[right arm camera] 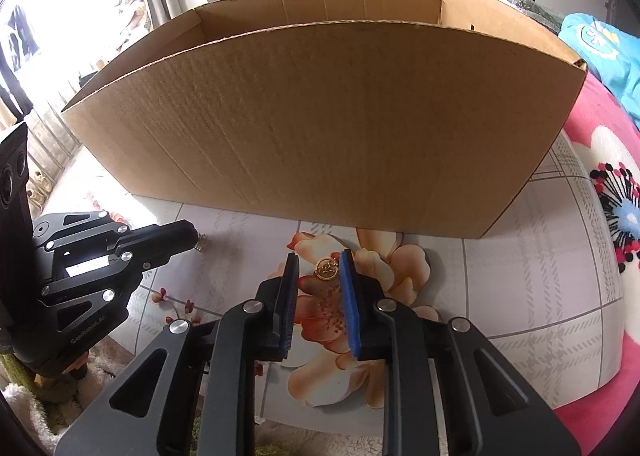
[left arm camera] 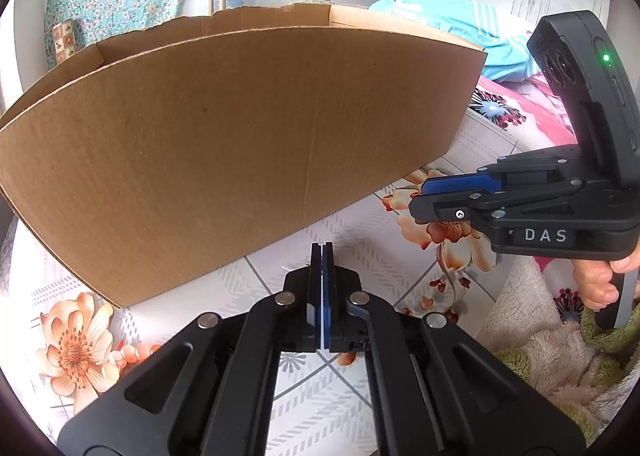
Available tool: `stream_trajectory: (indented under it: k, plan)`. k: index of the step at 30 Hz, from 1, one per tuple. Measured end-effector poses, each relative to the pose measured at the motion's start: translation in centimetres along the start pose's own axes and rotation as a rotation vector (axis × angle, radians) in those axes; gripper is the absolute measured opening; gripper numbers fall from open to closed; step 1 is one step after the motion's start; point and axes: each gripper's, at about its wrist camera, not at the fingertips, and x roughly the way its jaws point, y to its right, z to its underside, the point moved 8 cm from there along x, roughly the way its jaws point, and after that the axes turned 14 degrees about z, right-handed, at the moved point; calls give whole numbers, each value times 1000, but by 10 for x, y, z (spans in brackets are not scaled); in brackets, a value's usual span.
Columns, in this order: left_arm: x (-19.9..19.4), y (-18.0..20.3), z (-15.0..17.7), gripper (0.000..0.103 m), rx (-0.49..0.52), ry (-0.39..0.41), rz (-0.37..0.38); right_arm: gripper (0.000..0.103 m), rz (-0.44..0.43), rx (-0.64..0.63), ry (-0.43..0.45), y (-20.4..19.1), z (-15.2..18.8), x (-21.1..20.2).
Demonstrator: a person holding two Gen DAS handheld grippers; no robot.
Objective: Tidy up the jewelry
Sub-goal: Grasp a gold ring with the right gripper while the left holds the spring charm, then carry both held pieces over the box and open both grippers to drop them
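One small gold pendant [right arm camera: 327,268] lies on the flowered cloth [right arm camera: 520,288], just in front of the near wall of the cardboard box [right arm camera: 320,127]. It sits between the blue pads of the right tool [right arm camera: 319,268], close to the right pad [right arm camera: 347,288]; whether that pad already touches it I cannot tell, and the left pad stands clearly apart, so the pendant is not gripped yet. The tool points steeply down, I think so that the pads can close on such a flat thing.

To the left, the left tool [left arm camera: 322,252] waits with its jaws fully closed; whether some thin piece is pinched there I cannot tell. A tiny silver object [right arm camera: 201,246] lies at its tip. The open box probably is where the jewelry goes. A hand [left arm camera: 600,284] holds the right tool's handle.
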Motion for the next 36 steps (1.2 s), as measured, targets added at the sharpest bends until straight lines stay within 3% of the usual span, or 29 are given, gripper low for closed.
stream_trajectory:
  k: [5, 13, 28, 36]
  plan:
    - [0, 0, 0, 0, 0, 0, 0, 12, 35, -27, 3, -5, -4, 3]
    - [0, 0, 0, 0, -1, 1, 0, 10, 84, -78, 8, -15, -3, 3]
    - [-3, -1, -1, 0, -2, 10, 4, 9, -5, -8, 41, -13, 8, -36]
    - [-30, 4, -12, 0, -53, 85, 91, 9, -62, 66, 98, -3, 0, -56]
